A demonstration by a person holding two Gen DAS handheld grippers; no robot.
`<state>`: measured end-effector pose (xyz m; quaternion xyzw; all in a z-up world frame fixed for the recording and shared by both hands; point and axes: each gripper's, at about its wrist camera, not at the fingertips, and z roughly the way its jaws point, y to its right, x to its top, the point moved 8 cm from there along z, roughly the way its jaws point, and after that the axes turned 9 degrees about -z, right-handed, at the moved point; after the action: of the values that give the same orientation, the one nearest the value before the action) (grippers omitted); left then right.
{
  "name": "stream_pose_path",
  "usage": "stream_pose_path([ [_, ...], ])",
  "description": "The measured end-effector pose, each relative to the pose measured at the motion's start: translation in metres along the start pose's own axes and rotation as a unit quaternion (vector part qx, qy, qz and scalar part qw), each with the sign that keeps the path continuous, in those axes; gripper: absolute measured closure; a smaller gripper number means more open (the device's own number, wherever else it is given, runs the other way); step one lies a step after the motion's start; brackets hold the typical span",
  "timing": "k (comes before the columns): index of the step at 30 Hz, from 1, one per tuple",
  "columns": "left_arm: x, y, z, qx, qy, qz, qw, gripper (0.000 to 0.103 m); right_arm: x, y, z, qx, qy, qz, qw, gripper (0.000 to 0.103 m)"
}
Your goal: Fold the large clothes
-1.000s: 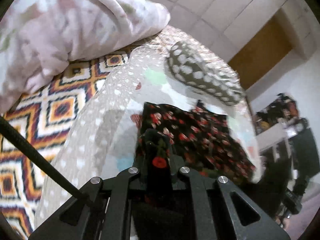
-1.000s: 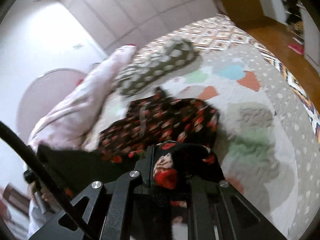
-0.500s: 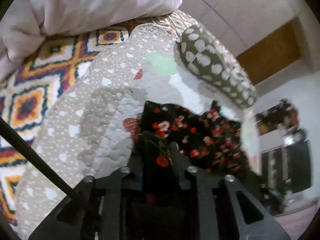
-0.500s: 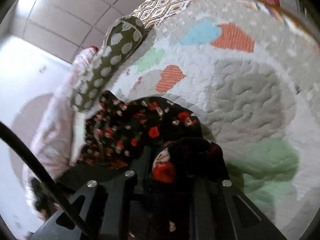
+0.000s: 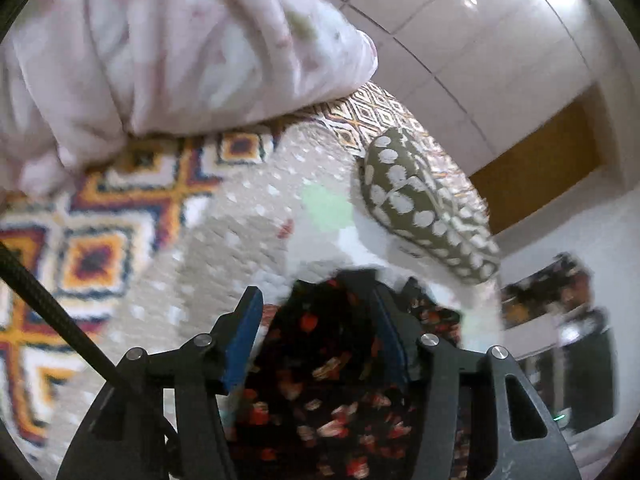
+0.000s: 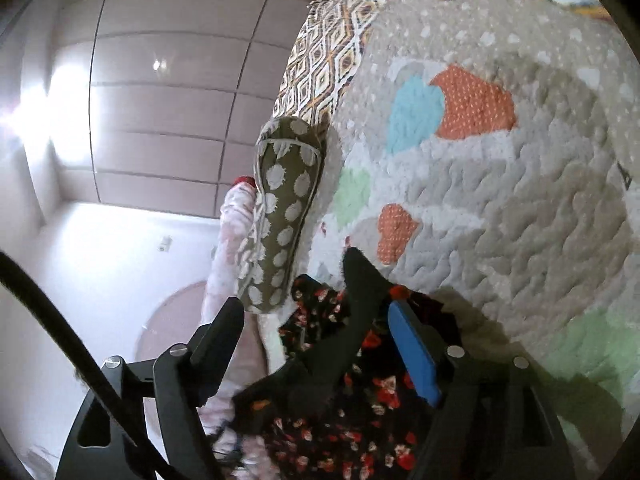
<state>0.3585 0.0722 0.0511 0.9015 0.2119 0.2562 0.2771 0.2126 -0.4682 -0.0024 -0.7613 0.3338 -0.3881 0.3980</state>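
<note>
The black garment with red flowers [image 5: 320, 376] lies bunched on the quilted bedspread [image 5: 224, 248], right below both grippers. My left gripper [image 5: 316, 300] is open, its blue-padded fingers [image 5: 240, 336] spread either side of the fabric. In the right wrist view the same garment [image 6: 352, 412] lies under my right gripper [image 6: 316, 312], which is open too. A black flap of the cloth [image 6: 360, 280] stands up between its fingers. Neither gripper pinches the cloth.
An olive pillow with white dots [image 5: 424, 208] lies just beyond the garment, also in the right wrist view [image 6: 280, 216]. A pale pink duvet [image 5: 160, 48] is heaped at the left. A patterned blanket [image 5: 92, 256] lies under the bedspread [image 6: 520, 184]. Wardrobe doors [image 6: 160, 120] stand behind.
Both grippers were shut on the floral garment and have now opened and let it go. The cloth has dropped onto the bed. Both cameras have come closer to it.
</note>
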Motion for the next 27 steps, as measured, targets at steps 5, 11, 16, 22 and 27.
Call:
stream_pose_path([
  [5,-0.029,0.006,-0.016,0.036,-0.006,0.076,0.9964,0.048,-0.023,-0.038,-0.007,-0.042,-0.023,-0.117,0.992,0.024],
  [11,-0.107,0.002,-0.018,0.097,-0.04,0.214,0.9713,0.046,-0.1,-0.091,0.01,-0.062,-0.101,-0.246,0.962,0.047],
  [16,-0.163,-0.026,-0.002,0.139,-0.072,0.265,0.9514,0.046,-0.179,-0.116,0.054,-0.093,-0.176,-0.346,0.917,0.069],
  [22,-0.174,-0.047,0.003,0.145,-0.009,0.278,0.9494,0.029,-0.251,-0.122,0.127,-0.119,-0.247,-0.415,0.868,0.072],
  [27,-0.169,-0.062,0.001,0.104,0.016,0.24,0.965,0.019,-0.24,-0.101,0.197,-0.191,-0.238,-0.429,0.85,0.079],
])
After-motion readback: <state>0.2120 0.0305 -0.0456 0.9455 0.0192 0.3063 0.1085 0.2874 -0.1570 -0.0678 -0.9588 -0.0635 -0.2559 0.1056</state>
